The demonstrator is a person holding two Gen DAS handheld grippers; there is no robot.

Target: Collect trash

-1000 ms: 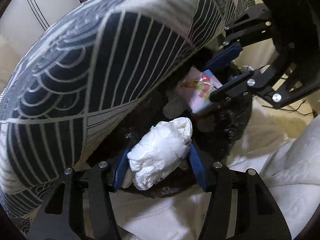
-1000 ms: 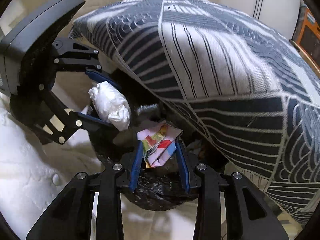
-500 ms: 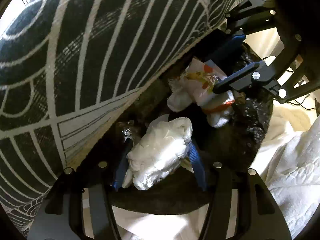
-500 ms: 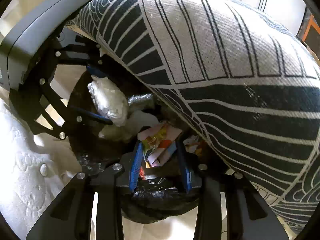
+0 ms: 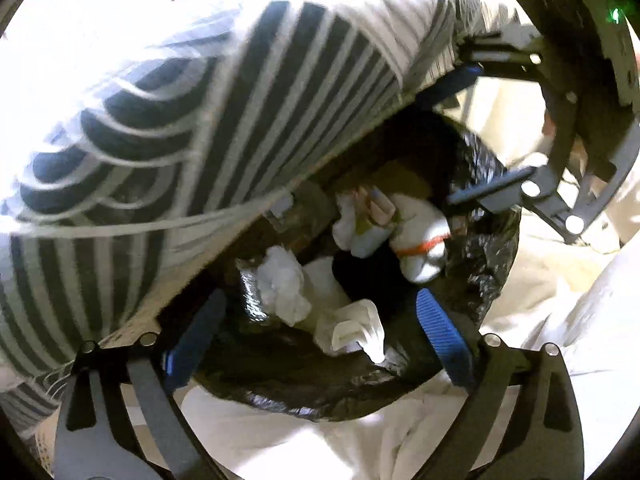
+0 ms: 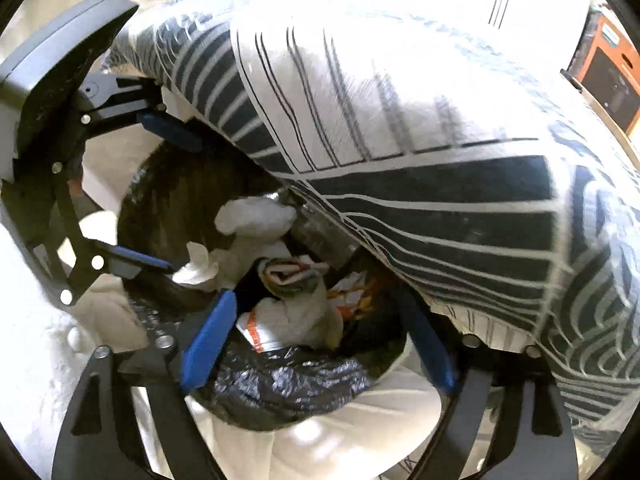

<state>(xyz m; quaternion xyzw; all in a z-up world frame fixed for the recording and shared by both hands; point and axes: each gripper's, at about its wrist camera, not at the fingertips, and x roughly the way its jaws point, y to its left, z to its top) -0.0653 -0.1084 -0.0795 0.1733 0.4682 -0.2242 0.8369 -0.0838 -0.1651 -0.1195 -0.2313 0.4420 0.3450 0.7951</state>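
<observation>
Trash now lies loose inside the round bin lined with crinkled black plastic (image 5: 486, 272), no longer held. The crumpled white tissue wad (image 5: 282, 284) sits just ahead of the left gripper (image 5: 316, 332), between and beyond its blue-padded fingers (image 5: 442, 330), which stand wide apart with nothing in them. Half a second ago the same wad was pinched between those pads; it has been dropped. Beside it, nearer the fingertips, a second twisted white tissue (image 5: 354, 330) rests on the pile.

The folded colourful printed wrapper (image 6: 290, 274) tells the same story from the right wrist view: it was clamped in the right gripper (image 6: 320, 332) a moment back, and now lies free ahead of the spread fingers (image 6: 208, 336), on top of a white bag with an orange band (image 6: 280, 326). Both claws are open and empty (the frames are motion-blurred, so the release looks very recent).

Outward from the bin: a large pillow in dark blue and white wave-and-stripe fabric (image 5: 168, 136) presses over the far side of the opening, to the left of the left claw and to the right of the right one. White bedding (image 5: 312, 448) lies under and around the bin.

My reading: this delivery is finished, and both grippers are free to back out and go for more litter, minding the pillow overhang.
</observation>
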